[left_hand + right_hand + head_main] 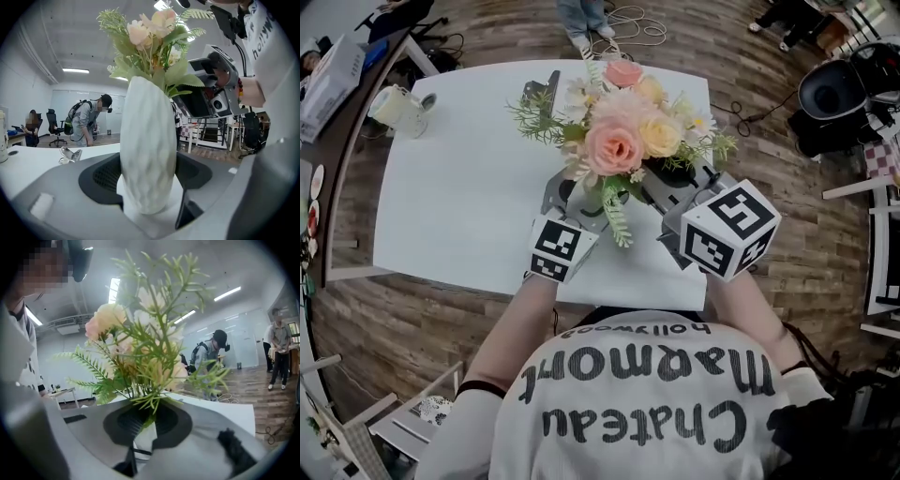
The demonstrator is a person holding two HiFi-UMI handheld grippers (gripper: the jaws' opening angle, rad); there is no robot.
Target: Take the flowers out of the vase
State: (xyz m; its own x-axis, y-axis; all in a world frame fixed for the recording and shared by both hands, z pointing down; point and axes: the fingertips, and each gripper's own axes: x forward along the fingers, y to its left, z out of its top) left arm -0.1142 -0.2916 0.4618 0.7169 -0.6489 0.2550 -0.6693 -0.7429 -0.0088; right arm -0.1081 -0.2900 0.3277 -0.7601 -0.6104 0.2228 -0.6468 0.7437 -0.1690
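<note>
A bunch of pink, cream and white flowers (619, 122) with green sprigs stands at the middle of the white table (450, 197) and hides the vase from the head view. The left gripper view shows the white ribbed vase (147, 145) upright between the jaws, with the left gripper (147, 180) shut on its body. My left gripper (565, 199) sits at the bouquet's near left. My right gripper (675, 192) comes in from the near right. In the right gripper view its jaws (145, 420) are shut on the green stems (147, 401) just below the blooms (140, 343).
A white jug (398, 108) stands at the table's far left corner, and a small metal clip (539, 92) lies behind the flowers. A person (586, 19) stands beyond the far edge. Cables, chairs and gear lie on the wood floor around the table.
</note>
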